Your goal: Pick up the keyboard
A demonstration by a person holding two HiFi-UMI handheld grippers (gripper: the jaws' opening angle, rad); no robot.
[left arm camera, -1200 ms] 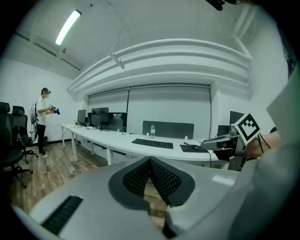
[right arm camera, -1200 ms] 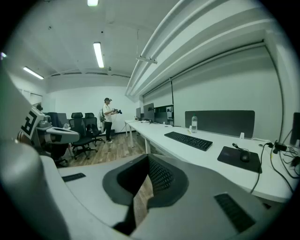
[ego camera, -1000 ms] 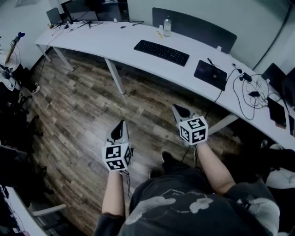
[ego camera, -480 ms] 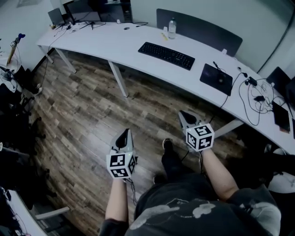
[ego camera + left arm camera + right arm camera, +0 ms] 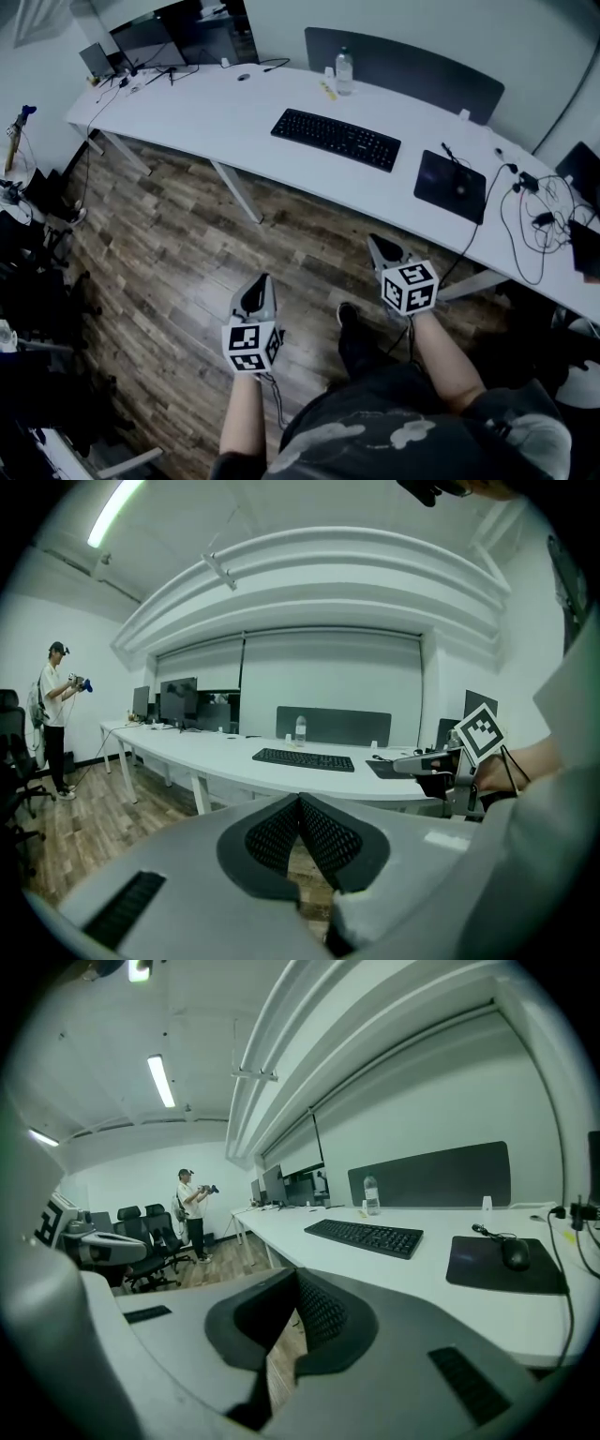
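Note:
A black keyboard [image 5: 336, 139] lies flat on the long white curved desk [image 5: 225, 103], a little right of its middle; it also shows in the left gripper view [image 5: 303, 758] and the right gripper view [image 5: 366, 1236]. Both grippers hover over the wooden floor, short of the desk's near edge and well apart from the keyboard. My left gripper [image 5: 261, 281] is shut with nothing between its pads [image 5: 300, 803]. My right gripper [image 5: 377, 242] is likewise shut and empty [image 5: 296, 1279], and points toward the desk just right of the keyboard.
A dark mouse pad with a mouse [image 5: 450, 185] lies right of the keyboard, with a water bottle [image 5: 343, 71] behind it. Tangled cables [image 5: 534, 202] lie at the desk's right end. A white desk leg [image 5: 234, 187] stands below. A person [image 5: 54, 719] and office chairs [image 5: 141, 1232] are far left.
Both grippers and the person holding them have moved forward toward the desk, which now looks closer. Both jaws stayed shut. The keyboard has not moved.

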